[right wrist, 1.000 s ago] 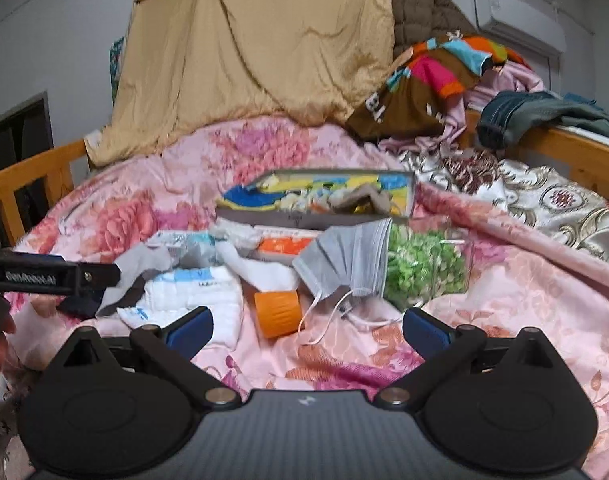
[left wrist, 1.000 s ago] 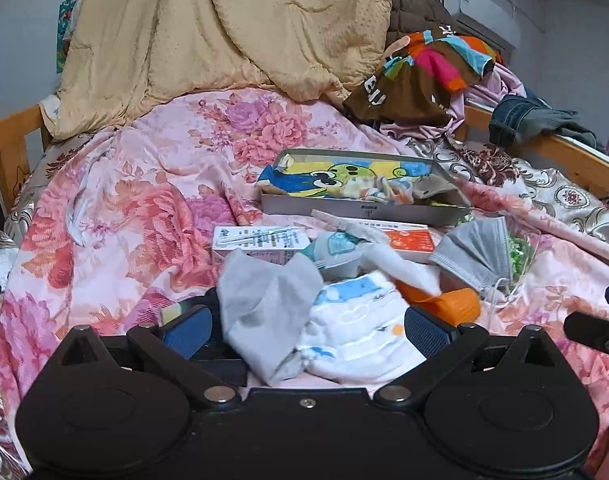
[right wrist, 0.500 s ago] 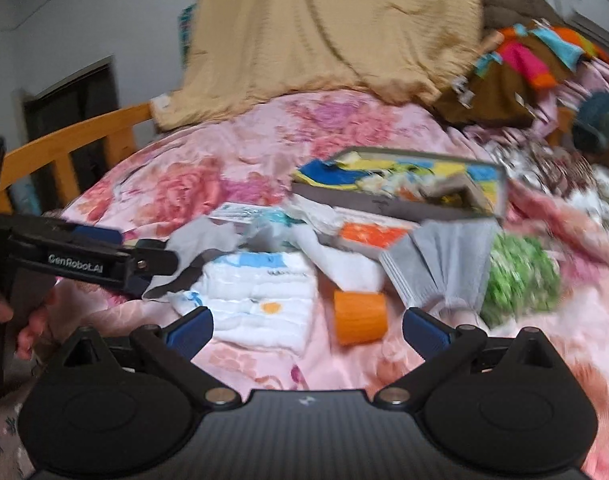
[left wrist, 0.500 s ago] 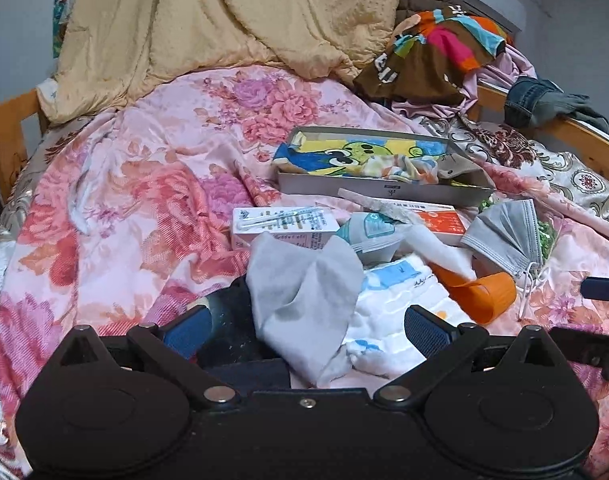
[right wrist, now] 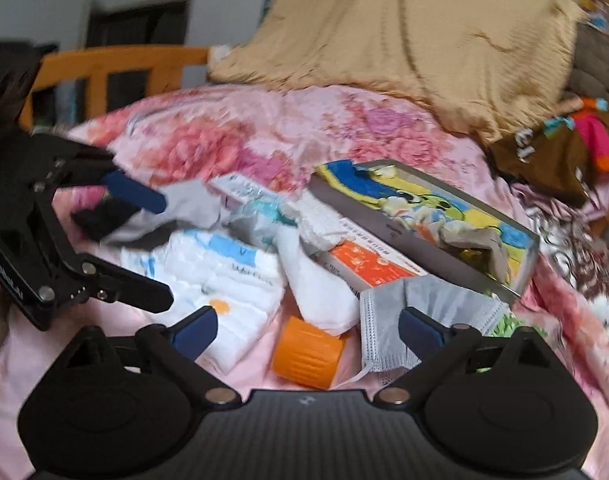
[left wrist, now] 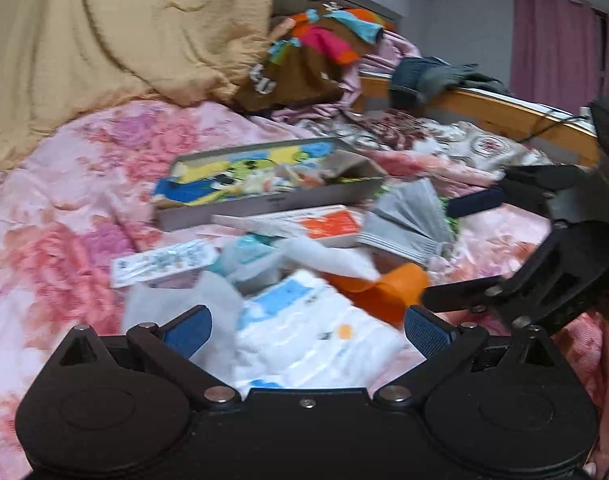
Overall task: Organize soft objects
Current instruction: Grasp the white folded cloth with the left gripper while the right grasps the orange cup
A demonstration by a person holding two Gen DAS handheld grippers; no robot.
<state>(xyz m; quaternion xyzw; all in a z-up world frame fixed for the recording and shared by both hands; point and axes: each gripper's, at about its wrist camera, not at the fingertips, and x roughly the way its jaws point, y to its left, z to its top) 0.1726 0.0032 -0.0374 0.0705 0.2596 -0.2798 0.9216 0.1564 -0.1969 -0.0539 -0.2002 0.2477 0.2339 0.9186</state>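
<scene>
On the bed with the pink flowered quilt (right wrist: 232, 136) lies one heap of small things: one white folded cloth with blue print (right wrist: 224, 276), one grey soft cloth (right wrist: 188, 204), one grey pleated face mask (right wrist: 424, 308), one round orange plastic cap (right wrist: 306, 354), one flat orange-and-white carton (right wrist: 368, 268), and one grey shallow tray holding a cartoon-printed cloth (right wrist: 428, 216). One more white printed box (left wrist: 164, 262) lies at the left of the heap.

The left gripper (left wrist: 304, 328) points down over the white folded cloth, its jaws wide apart – the cloth and the grey soft cloth lie between them, but the blue pads (left wrist: 188, 330) do not press on anything.

The right gripper (right wrist: 308, 330) also tilts down and is rolled to one side. Its jaws have just been closing a little, yet they stand wide open and hold nothing – the orange cap and the mask's edge lie between them on the quilt.

One tan crumpled blanket (right wrist: 424, 40) is piled behind.
</scene>
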